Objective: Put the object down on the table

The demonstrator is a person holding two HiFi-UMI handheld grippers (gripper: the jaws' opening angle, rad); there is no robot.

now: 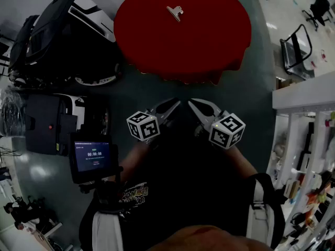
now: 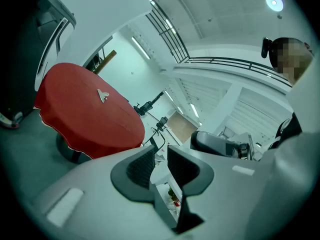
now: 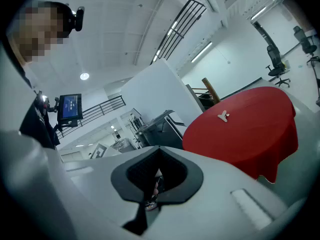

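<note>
A small silver clip (image 1: 175,12) lies on the round table with a red cloth (image 1: 209,46), near its middle towards the far side. It also shows as the clip (image 2: 103,95) in the left gripper view and the clip (image 3: 223,116) in the right gripper view. Both grippers are held close to the person's body, well short of the table. My left gripper (image 1: 175,103) (image 2: 161,156) has a narrow gap between its jaws, with nothing in it. My right gripper (image 1: 192,103) (image 3: 157,156) has its jaws closed together and holds nothing.
Black bags and cases (image 1: 47,30) sit on the floor left of the table. A small screen on a stand (image 1: 93,158) is at my left side. An office chair (image 1: 296,48) and white shelving (image 1: 306,140) are on the right. Grey floor lies between me and the table.
</note>
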